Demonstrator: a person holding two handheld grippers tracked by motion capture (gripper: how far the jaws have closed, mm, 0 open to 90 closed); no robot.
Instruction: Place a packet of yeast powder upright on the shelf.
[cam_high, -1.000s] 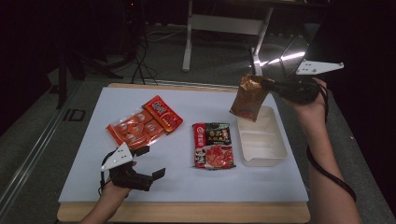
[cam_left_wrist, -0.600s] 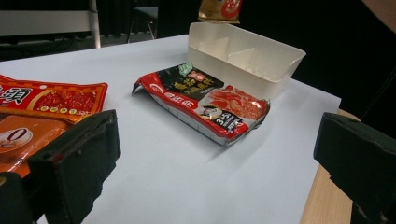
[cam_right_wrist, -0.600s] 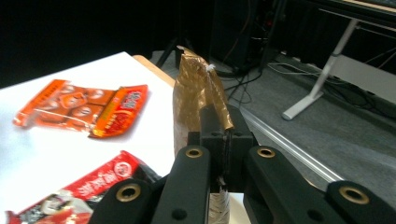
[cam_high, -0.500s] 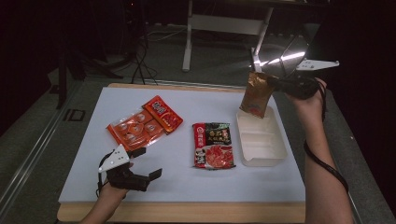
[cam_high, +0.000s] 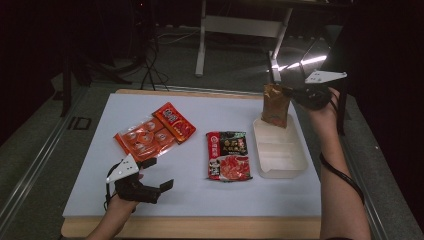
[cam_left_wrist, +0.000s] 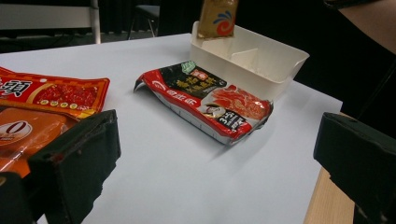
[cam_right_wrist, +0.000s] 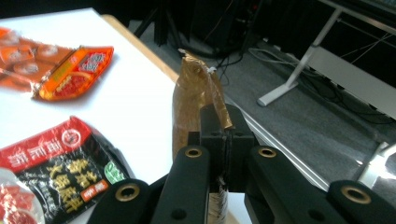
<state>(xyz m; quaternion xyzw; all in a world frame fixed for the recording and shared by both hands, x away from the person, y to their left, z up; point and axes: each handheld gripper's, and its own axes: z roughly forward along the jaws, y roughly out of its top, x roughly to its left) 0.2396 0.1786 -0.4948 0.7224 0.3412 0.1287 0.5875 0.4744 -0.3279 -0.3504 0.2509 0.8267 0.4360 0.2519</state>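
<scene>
Currently, as I see it:
Right gripper (cam_high: 290, 93): clenched on the top edge of the brown pouch (cam_high: 274, 105).
Brown pouch: hanging upright, its lower end in the far compartment of the white tray (cam_high: 280, 165).
Left gripper (cam_high: 159, 173): jaws spread wide, nothing between them, low over the table (cam_high: 190, 195).
Red-black packet (cam_high: 228, 155): flat, just beside the tray.
Orange packets (cam_high: 152, 132): far-left, overlapping.

We count four food packets: one brown pouch (cam_high: 275, 104) far right | one red-and-black packet (cam_high: 228, 155) mid-bench | two orange-red packets (cam_high: 154, 132) at left | one white divided tray (cam_high: 280, 159) at right | two claws, one per hand.
</scene>
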